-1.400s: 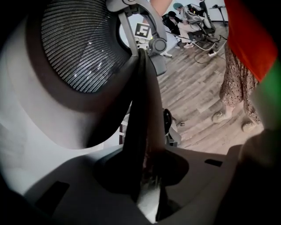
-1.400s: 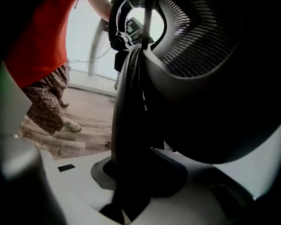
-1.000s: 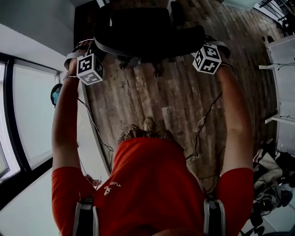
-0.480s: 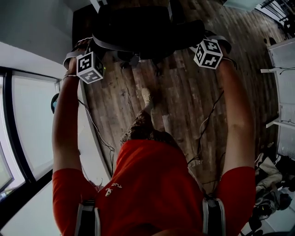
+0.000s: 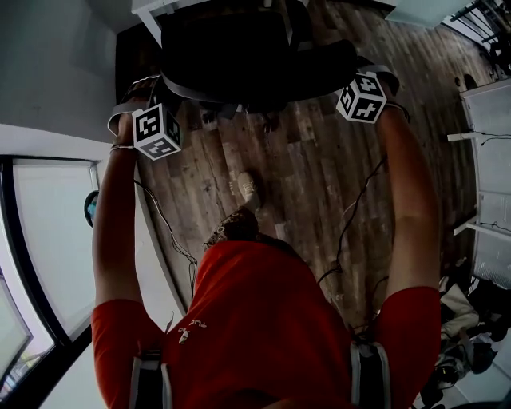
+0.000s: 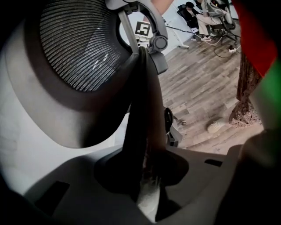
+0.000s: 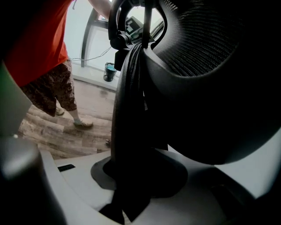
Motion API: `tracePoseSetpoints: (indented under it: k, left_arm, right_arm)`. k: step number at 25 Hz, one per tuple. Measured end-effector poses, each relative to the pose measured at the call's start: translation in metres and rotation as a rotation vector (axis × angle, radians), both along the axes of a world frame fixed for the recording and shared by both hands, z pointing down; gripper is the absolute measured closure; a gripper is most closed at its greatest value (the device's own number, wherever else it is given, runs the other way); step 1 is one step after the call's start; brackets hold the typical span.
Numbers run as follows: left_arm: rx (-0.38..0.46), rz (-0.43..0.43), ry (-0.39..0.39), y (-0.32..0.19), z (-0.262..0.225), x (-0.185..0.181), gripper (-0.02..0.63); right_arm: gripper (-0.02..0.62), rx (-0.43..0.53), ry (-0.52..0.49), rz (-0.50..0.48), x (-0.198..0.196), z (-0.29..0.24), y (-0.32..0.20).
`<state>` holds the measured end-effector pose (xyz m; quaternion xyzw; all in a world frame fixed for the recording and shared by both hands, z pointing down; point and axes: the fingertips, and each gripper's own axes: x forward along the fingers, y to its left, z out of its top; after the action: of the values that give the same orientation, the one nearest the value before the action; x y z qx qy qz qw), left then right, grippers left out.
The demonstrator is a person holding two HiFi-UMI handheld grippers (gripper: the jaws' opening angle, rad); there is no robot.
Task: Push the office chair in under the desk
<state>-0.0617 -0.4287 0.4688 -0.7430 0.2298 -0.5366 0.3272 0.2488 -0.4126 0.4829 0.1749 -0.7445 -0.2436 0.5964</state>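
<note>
Two grippers clamp the office chair point(image 5: 239, 48): the left gripper point(image 6: 147, 191) pinches its back's left edge. The chair stands on the wooden floor point(image 5: 319, 176) by the white desk point(image 5: 150, 9). The right gripper point(image 7: 131, 193) pinches the right edge.

desk point(image 5: 148, 11) cut off, distant people point(image 6: 204, 17) tiny

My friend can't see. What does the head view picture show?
Seen from above, a person in a red shirt stretches both arms forward, with the left gripper and the right gripper each clamped on one side of a black chair back. Underneath is a wooden floor.
</note>
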Motion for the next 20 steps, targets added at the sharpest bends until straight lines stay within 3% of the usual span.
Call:
tracePoseSetpoints:
  k: [11,20]
  left_arm:
    - [0.025,-0.034,0.008,-0.106,0.002,0.026,0.488]
    - [0.026,-0.054,0.009,-0.167,-0.003,0.037,0.485]
  right_arm:
    - [0.454,-0.005,0.009,-0.022,0.028,0.002,-0.124]
    - [0.456,-0.02,0.007,-0.061,0.036,0.001,-0.192]
